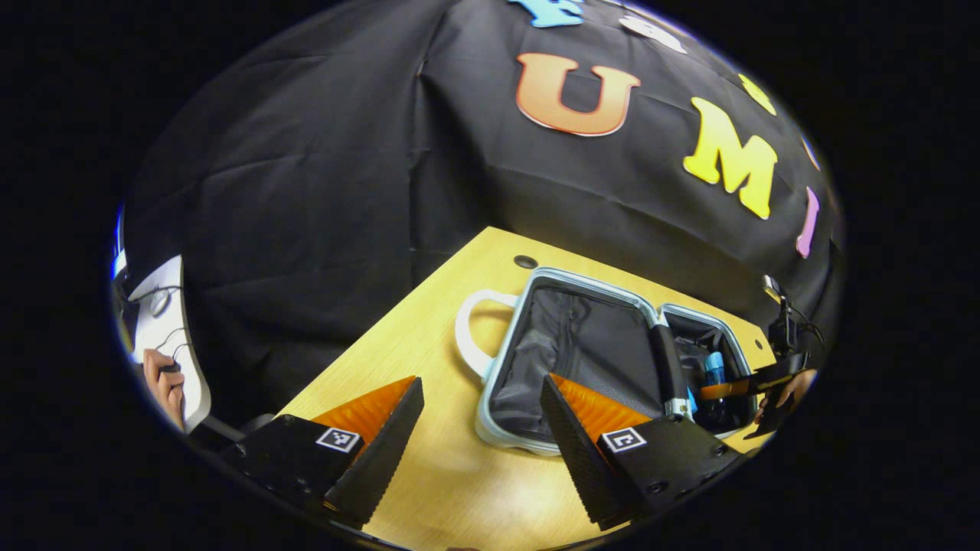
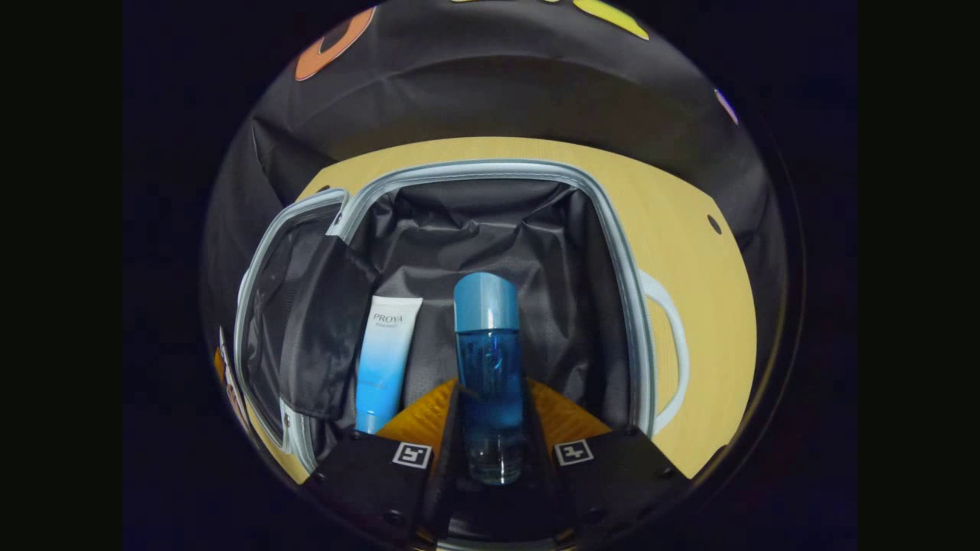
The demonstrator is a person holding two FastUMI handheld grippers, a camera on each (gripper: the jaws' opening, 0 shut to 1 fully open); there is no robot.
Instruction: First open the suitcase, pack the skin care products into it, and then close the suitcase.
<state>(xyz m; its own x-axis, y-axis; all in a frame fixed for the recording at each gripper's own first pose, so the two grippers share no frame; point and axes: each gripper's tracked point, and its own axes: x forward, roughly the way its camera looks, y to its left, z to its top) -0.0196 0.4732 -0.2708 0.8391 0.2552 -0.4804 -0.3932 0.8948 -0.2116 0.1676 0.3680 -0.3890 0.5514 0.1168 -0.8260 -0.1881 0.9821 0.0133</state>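
The suitcase (image 1: 582,348) lies open on the wooden table, its dark lining showing inside a pale rim (image 2: 616,252). My left gripper (image 1: 481,383) hovers open in front of its near half, holding nothing. My right gripper (image 2: 490,394) is shut on a blue bottle (image 2: 488,352) with a blue cap, held inside the suitcase's deep half. A white-and-blue tube (image 2: 387,356) lies on the lining just left of the bottle. In the left gripper view the right gripper (image 1: 754,383) and the bottle (image 1: 714,370) show over the far half.
The suitcase's white handle (image 1: 468,330) sticks out toward the table's edge. A dark fabric flap (image 2: 321,329) hangs over the divide between the two halves. The table (image 1: 429,321) has a small hole (image 1: 525,262) near its back edge. A person's hand (image 1: 162,383) is at far left.
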